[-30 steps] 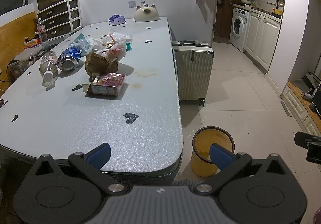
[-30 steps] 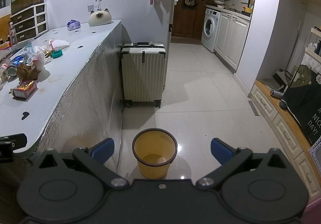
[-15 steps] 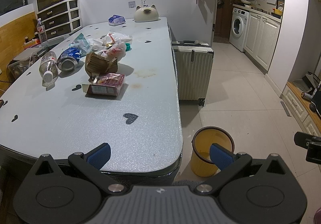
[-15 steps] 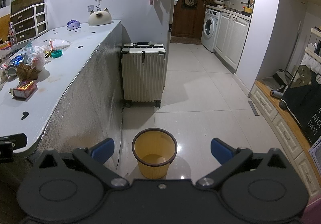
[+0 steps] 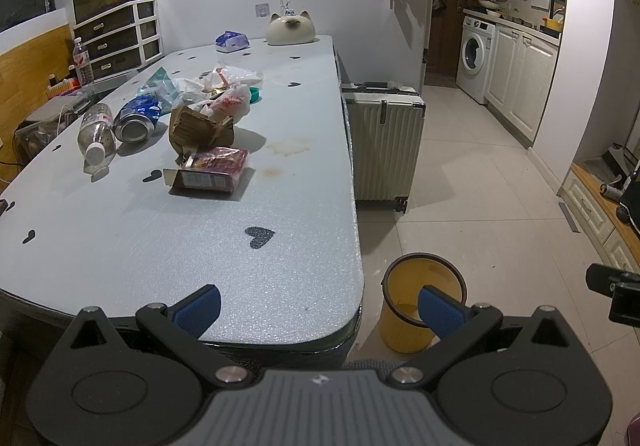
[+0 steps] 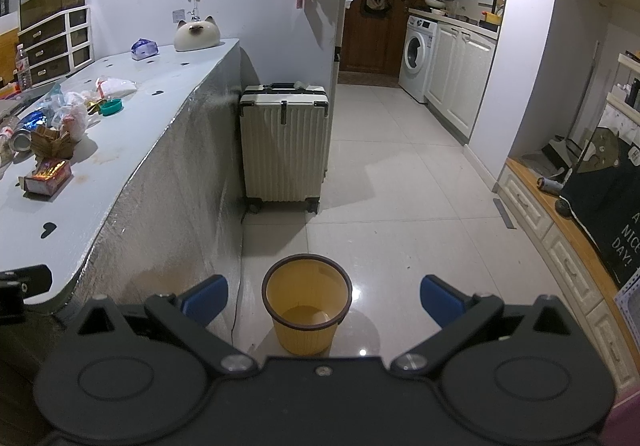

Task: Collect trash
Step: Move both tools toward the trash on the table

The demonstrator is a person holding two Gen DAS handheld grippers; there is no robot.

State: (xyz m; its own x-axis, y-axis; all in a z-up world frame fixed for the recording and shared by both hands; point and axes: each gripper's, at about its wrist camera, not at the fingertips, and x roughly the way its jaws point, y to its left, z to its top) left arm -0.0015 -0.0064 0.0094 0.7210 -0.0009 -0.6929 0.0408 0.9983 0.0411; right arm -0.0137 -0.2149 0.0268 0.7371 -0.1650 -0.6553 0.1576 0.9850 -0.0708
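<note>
Our left gripper (image 5: 318,306) and right gripper (image 6: 323,299) both gape wide, holding nothing. The trash (image 5: 200,134) lies mid-tabletop toward the left edge of the table (image 5: 280,286); only the left view shows it clearly. The right view shows the whole yellow bin (image 6: 307,314) on the floor beside the table's near corner.

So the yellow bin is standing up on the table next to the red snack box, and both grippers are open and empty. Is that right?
Not quite. The yellow bin stands on the floor beside the table, not on it, as the right wrist view shows plainly. The red snack box does lie on the table, and the left gripper and right gripper are both open and empty.
</note>
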